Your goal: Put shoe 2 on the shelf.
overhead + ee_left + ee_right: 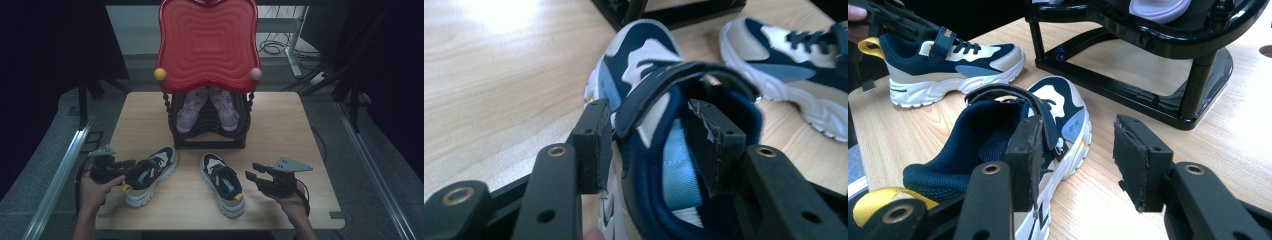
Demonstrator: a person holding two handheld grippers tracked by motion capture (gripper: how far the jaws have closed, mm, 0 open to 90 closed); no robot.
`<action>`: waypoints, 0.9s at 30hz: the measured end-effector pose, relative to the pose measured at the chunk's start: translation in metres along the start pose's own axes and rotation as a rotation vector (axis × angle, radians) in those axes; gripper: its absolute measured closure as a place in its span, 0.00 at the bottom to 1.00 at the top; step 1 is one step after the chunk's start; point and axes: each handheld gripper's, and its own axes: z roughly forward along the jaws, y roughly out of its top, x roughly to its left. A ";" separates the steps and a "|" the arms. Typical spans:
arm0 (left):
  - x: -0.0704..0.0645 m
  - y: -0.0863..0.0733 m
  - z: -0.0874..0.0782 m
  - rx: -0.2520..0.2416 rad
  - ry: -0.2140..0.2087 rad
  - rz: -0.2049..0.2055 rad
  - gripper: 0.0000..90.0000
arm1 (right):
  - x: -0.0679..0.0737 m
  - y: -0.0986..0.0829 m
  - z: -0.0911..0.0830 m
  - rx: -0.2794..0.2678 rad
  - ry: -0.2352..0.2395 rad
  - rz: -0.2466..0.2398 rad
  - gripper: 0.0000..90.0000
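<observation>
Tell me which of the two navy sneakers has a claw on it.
The left navy sneaker: the left claw straddles its collar wall, one jaw inside. The right navy sneaker lies untouched beside the open right claw.

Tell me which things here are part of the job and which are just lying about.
In the job:
left shoe, straddled by the left gripper
right shoe, beside the open right gripper
rack

Lying about:
pink shoes on the rack
cables on the floor

Both sneakers (150,175) (223,183): navy, cream, light-blue panels, yellow heel tabs. Rack (207,127) at 12 o'clock: black, red rippled top (pale lilac shoes (206,107) inside).
</observation>
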 end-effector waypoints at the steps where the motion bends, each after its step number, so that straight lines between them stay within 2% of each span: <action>1: 0.001 0.000 0.002 0.008 -0.001 -0.003 0.60 | 0.000 0.000 0.000 0.002 0.002 -0.001 0.61; 5: 0.001 0.000 0.006 0.019 -0.003 -0.006 0.64 | 0.004 0.002 0.004 0.011 0.016 -0.012 0.60; 8: 0.002 -0.001 0.007 0.021 0.006 0.001 0.71 | 0.006 0.004 0.008 0.020 0.023 -0.018 0.58; 11: 0.002 -0.001 0.007 0.021 0.009 0.004 0.75 | 0.006 0.008 0.014 0.040 0.039 -0.009 0.56; 14: 0.002 -0.001 0.007 0.018 0.011 0.006 0.76 | 0.006 0.013 0.023 0.065 0.053 -0.003 0.55; 20: 0.000 -0.002 0.007 0.014 0.025 0.002 0.77 | 0.010 0.026 0.046 0.110 0.074 -0.020 0.54; 23: -0.002 -0.003 0.007 0.010 0.036 0.004 0.78 | 0.007 0.025 0.059 0.144 0.090 -0.007 0.55; 27: -0.003 -0.003 0.007 0.008 0.044 -0.005 0.78 | 0.007 0.022 0.064 0.181 0.109 -0.018 0.57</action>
